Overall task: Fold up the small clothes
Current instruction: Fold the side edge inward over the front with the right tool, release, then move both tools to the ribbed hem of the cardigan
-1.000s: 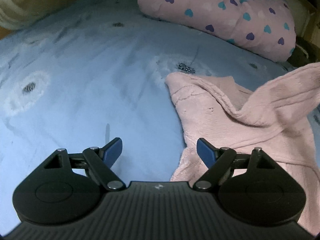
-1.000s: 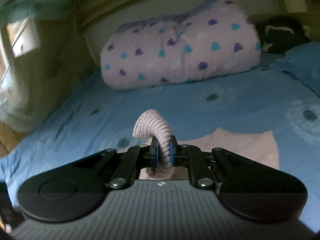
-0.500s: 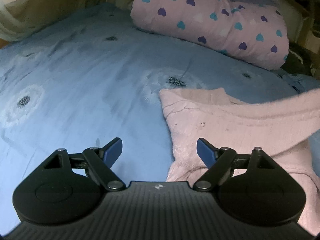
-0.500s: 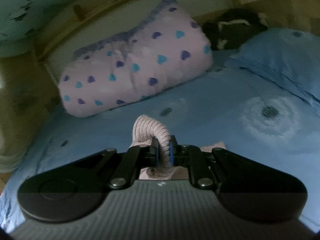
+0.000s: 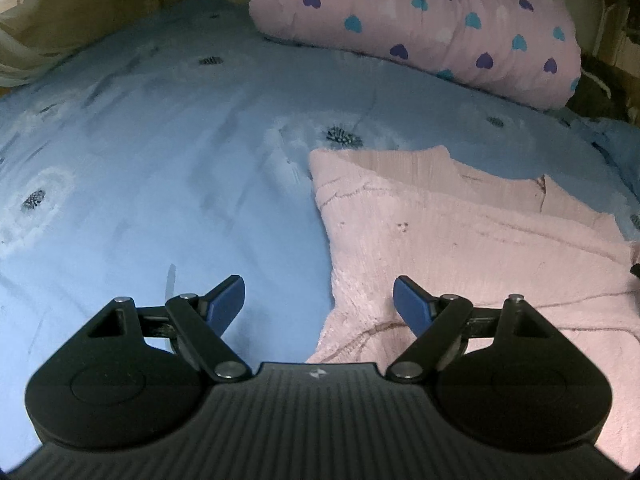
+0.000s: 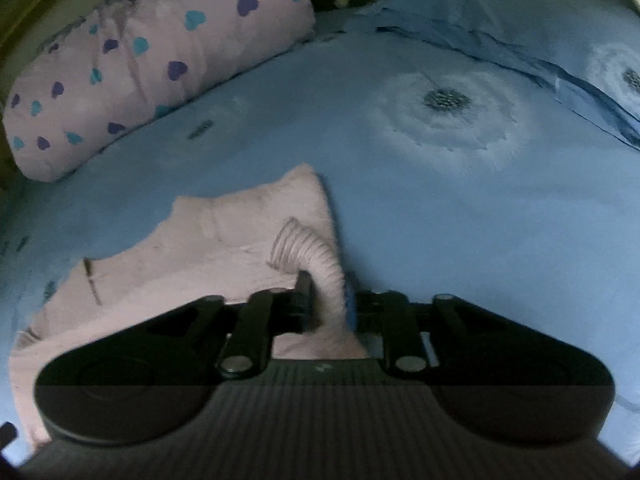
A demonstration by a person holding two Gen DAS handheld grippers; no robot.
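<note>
A pink knitted garment (image 5: 460, 248) lies spread on a blue bedspread (image 5: 168, 152) printed with pale dandelion heads. In the left wrist view its long axis runs from the lower edge of the picture up and away toward a rolled pink blanket with hearts (image 5: 420, 28) at the head of the bed, and its far edge ends in a stepped outline with a short dark slit near the right. One layer is folded across the body from right to left, its edge slanting over the far half.

The left gripper (image 5: 319, 304) hangs above the garment's near left border with its jaws wide apart and nothing between them; the left blue pad sits over bare bedspread, the right pad over pink knit.

In the right wrist view the ribbed cuff (image 6: 308, 248) curls forward and to the left out of the right gripper (image 6: 328, 304), whose jaws have just been opening; the cuff is between them, and the blur makes it hard to say whether the pads press on it. The cuff rests on the garment's far right corner. A blue pillow (image 6: 520, 20) lies beyond.

The garment's near end is hidden under both gripper bodies, and its right side is cut off in the left wrist view.
</note>
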